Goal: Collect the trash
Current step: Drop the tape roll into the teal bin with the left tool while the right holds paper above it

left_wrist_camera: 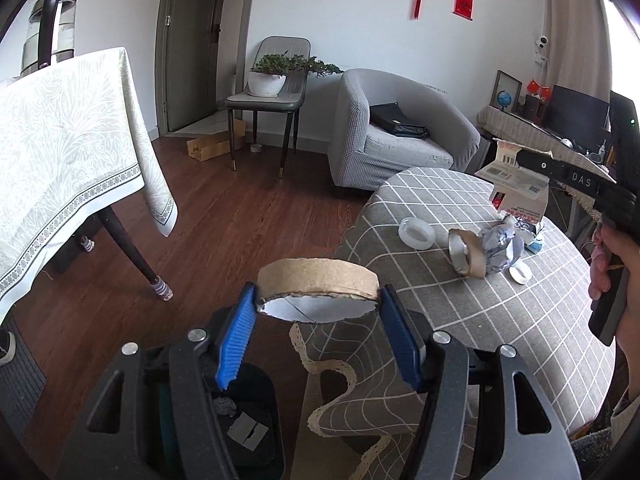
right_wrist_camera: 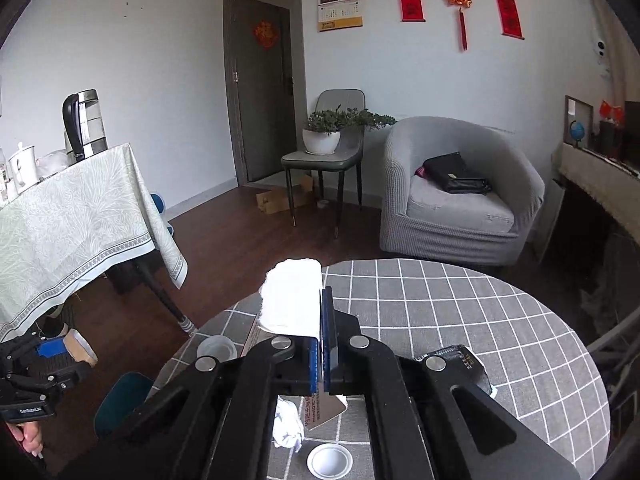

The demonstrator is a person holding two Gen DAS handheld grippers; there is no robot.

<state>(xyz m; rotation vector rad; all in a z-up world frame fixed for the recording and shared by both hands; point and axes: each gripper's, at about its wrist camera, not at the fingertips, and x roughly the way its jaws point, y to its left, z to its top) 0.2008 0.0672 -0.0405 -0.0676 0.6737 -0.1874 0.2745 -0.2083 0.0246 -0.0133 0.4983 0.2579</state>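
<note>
A brown cardboard tape core (left_wrist_camera: 318, 280) with ragged edges is clamped between the left gripper (left_wrist_camera: 318, 312)'s blue pads; a torn white carton (right_wrist_camera: 292, 300) is pinched by the right gripper (right_wrist_camera: 321, 344).

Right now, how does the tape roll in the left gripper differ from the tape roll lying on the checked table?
The held tape roll is clamped flat between the left gripper pads, off the table edge above the bin; the table tape roll lies tipped on the checked table against crumpled paper. The held one shows a white face, the other a silvery one. Both have brown cardboard cores.
</note>
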